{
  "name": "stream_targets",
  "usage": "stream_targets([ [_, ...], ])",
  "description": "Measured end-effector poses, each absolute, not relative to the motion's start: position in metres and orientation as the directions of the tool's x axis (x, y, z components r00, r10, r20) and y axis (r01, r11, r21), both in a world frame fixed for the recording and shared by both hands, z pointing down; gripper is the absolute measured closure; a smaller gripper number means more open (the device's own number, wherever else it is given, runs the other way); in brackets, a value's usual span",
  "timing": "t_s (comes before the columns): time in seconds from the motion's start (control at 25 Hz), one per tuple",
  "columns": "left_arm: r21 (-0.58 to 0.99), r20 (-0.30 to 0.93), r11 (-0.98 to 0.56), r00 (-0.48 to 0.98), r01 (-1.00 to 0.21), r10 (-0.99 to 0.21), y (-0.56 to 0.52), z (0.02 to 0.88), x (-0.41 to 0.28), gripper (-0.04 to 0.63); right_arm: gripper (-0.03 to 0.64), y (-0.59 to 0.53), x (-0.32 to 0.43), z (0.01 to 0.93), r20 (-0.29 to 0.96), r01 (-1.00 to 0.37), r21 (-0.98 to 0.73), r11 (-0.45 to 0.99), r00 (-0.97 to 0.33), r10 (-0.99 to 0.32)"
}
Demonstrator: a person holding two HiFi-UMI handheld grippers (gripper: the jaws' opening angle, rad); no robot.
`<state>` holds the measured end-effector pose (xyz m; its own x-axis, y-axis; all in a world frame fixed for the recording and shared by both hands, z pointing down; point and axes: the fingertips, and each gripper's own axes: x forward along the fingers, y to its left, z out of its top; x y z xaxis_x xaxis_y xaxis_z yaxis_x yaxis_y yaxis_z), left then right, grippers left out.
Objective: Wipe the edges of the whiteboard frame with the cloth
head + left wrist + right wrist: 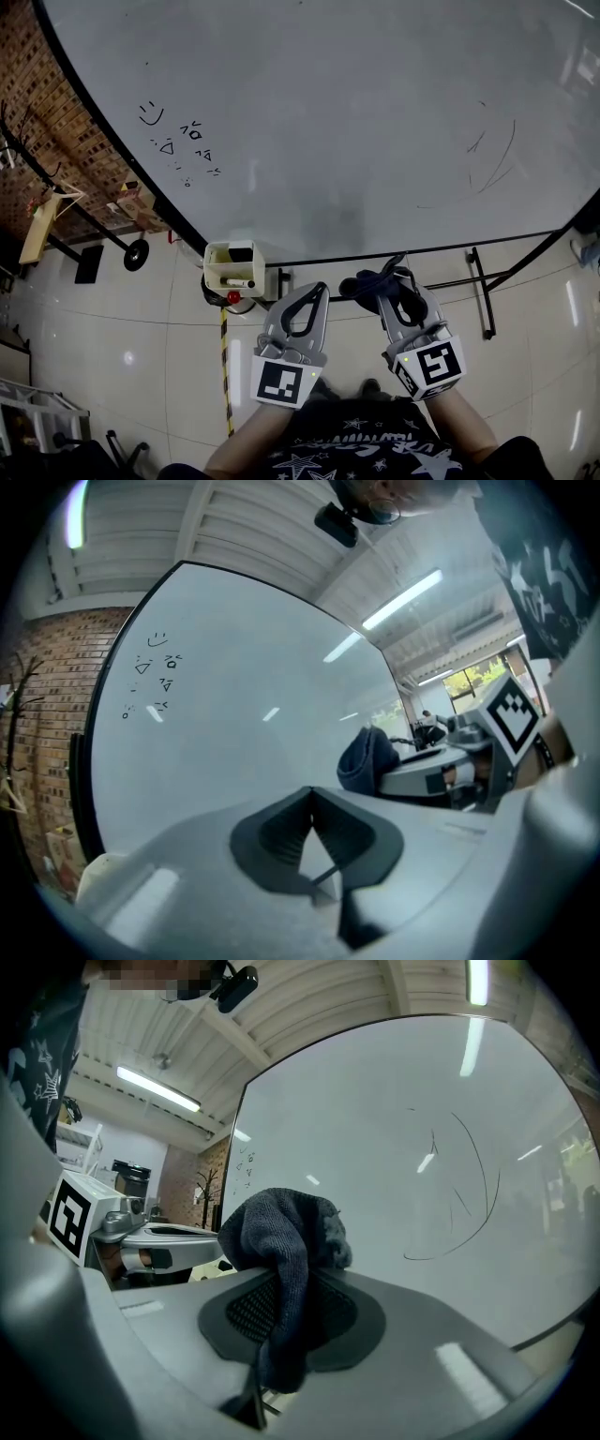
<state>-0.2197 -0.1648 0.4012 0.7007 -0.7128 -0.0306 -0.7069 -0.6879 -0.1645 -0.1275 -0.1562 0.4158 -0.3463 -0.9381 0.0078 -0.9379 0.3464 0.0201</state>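
The right claw point(398, 283) gripped a dark blue knitted cloth point(281, 1232) near the black lower frame edge point(422, 252) of the large white whiteboard point(328, 122); the left claw point(312, 292) was closed and empty.

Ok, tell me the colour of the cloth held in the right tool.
Dark blue-grey, plain, no pattern. The cloth shows best in the right gripper view.

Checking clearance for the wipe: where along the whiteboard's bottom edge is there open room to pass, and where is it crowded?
Open: the bottom frame edge right of the cloth, over to the stand foot, and the floor tiles left of the left gripper. Crowded: the corner by the white tray.
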Motion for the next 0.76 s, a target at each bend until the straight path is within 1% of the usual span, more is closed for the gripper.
stream_targets([
  [0.6,-0.158,-0.042,-0.694,0.707,-0.702,-0.706,-0.165,0.396,-0.211,0.595,0.560,-0.154,-0.119,0.417,0.022,-0.941,0.007,0.340,-0.339,-0.940],
  [0.76,-0.185,-0.046,-0.701,0.718,-0.689,-0.694,-0.163,0.390,-0.207,0.595,0.560,-0.154,-0.116,0.417,0.023,-0.943,0.009,0.333,-0.332,-0.943],
])
